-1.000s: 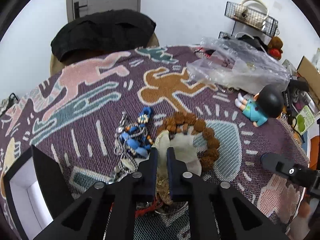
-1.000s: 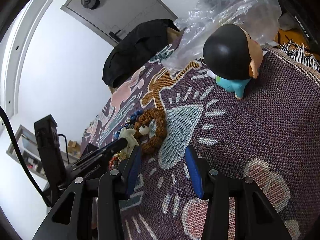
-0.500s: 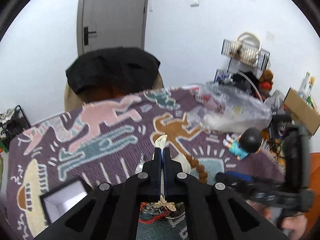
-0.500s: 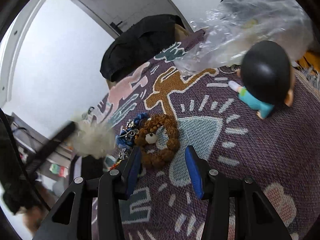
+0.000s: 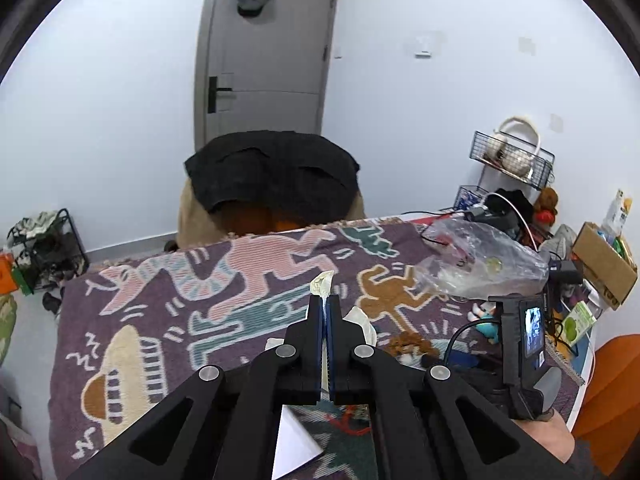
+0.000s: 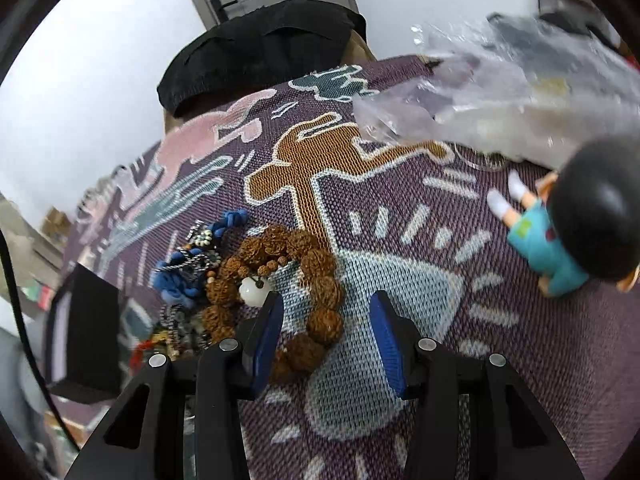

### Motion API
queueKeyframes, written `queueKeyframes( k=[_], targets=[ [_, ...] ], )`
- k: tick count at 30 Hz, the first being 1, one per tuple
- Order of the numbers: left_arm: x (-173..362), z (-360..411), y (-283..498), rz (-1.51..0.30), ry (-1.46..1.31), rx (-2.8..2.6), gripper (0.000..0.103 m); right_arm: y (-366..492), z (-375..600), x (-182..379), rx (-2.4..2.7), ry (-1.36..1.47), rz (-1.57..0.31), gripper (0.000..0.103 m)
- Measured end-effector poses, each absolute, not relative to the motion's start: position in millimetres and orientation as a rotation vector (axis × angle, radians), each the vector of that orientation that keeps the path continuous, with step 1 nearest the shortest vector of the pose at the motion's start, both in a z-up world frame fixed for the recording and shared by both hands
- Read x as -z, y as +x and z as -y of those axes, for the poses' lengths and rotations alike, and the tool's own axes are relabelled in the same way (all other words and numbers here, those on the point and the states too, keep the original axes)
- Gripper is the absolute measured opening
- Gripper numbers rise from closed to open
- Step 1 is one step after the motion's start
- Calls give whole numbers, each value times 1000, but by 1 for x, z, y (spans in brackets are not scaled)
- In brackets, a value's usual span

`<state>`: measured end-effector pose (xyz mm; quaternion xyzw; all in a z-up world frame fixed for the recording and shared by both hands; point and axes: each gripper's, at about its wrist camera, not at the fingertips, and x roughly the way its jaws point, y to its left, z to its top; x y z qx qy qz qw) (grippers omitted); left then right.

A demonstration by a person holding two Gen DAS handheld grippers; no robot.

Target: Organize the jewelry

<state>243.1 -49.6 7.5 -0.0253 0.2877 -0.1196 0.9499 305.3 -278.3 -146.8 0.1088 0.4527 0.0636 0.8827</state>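
Note:
My left gripper (image 5: 324, 300) is shut on a cream cloth pouch (image 5: 322, 281), held up above the patterned cloth; more of the pouch hangs beside the fingers. In the right wrist view a bracelet of big brown beads (image 6: 316, 264) with a white bead (image 6: 254, 292) lies on the cloth. My right gripper (image 6: 326, 304) points down over it, jaws closing, with the near run of beads between them and neither pad touching. A tangle of blue and silver jewelry (image 6: 184, 276) lies just left of the bracelet.
A black box (image 6: 84, 320) with a white inside stands at the left of the jewelry. A toy figure (image 6: 560, 240) and a clear plastic bag (image 6: 500, 100) are at the right. A chair draped in black (image 5: 272, 176) stands behind the table.
My left gripper has shut on the pouch and lifted it off the table. My right gripper has swung over the brown bracelet and tipped down, and its jaws have narrowed.

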Motion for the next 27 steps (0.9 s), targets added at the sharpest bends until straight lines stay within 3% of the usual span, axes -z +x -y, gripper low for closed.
queueKeyframes(
  k=[2,15,18,21,23,25,27],
  targets=[
    [-4,40,241,-589,-59,230,1,307,275,147,-94,178,-936,20],
    [37,-11,234,-700,-160,188,2,280,272,76,-152,205,-770,19],
    [53,-15,244,-808,-157,170,9,274,265,56,-158,210,-715,19],
    [61,-23,242,-838,-168,159,40,267,255,36,-192,215,-673,19],
    [61,-31,233,-805,-184,150,82,263,247,25,-221,218,-651,19],
    [59,-40,225,-758,-210,149,92,259,236,16,-253,220,-636,19],
    [58,-48,220,-751,-225,145,92,256,224,8,-281,213,-621,19]
  ],
)
